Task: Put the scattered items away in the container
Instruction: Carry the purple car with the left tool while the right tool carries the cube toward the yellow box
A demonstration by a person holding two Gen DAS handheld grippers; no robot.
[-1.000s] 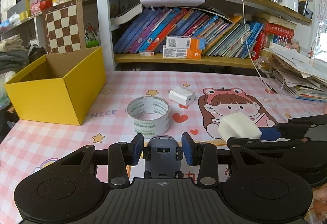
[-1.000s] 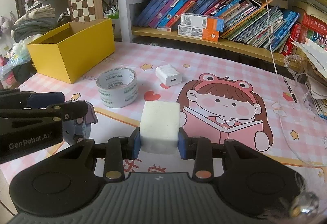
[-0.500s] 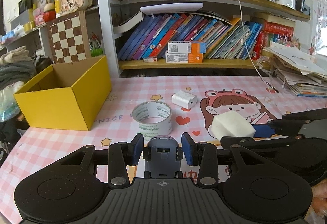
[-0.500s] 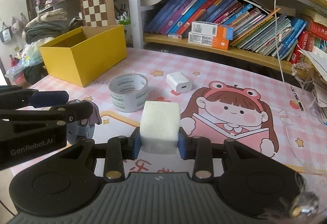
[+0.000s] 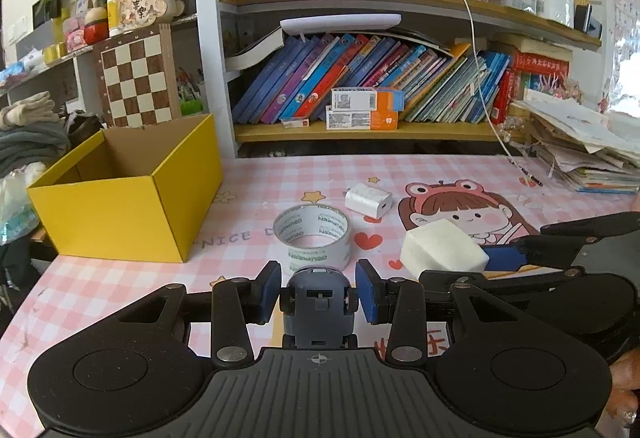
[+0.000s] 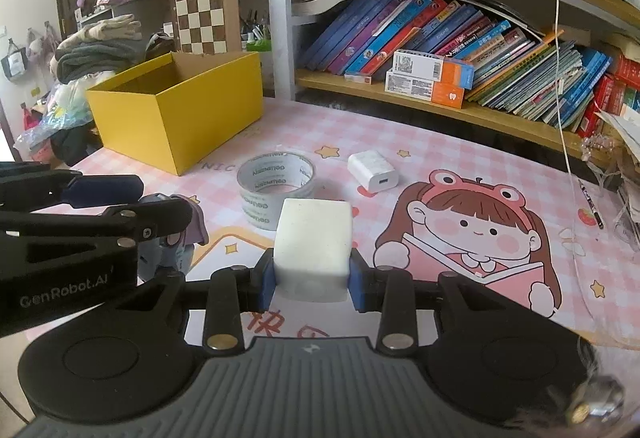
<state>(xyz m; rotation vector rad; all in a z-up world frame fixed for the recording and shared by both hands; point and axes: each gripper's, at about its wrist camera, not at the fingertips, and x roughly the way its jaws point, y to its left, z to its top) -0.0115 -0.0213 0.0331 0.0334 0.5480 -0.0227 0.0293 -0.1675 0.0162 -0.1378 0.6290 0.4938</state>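
My left gripper [image 5: 317, 292] is shut on a small grey-blue toy car [image 5: 318, 302], held just above the pink mat. My right gripper [image 6: 314, 278] is shut on a white foam block [image 6: 314, 242], which also shows at the right of the left wrist view [image 5: 440, 246]. The open yellow box [image 5: 120, 198] stands at the far left, and what shows of its inside looks empty. A roll of clear tape [image 5: 316, 238] lies on the mat ahead of the left gripper. A white charger plug [image 5: 368, 198] lies just behind it. The two grippers sit side by side.
A bookshelf [image 5: 360, 134] full of slanted books runs along the back of the table. A stack of papers [image 5: 580, 158] sits at the right edge, and a pen [image 6: 592, 202] lies near it. Folded clothes [image 6: 100, 46] and a chessboard [image 6: 202, 14] stand behind the box.
The right gripper with the foam block has drifted a little to the left, toward the tape roll. The left gripper has hardly moved and still holds the toy car.
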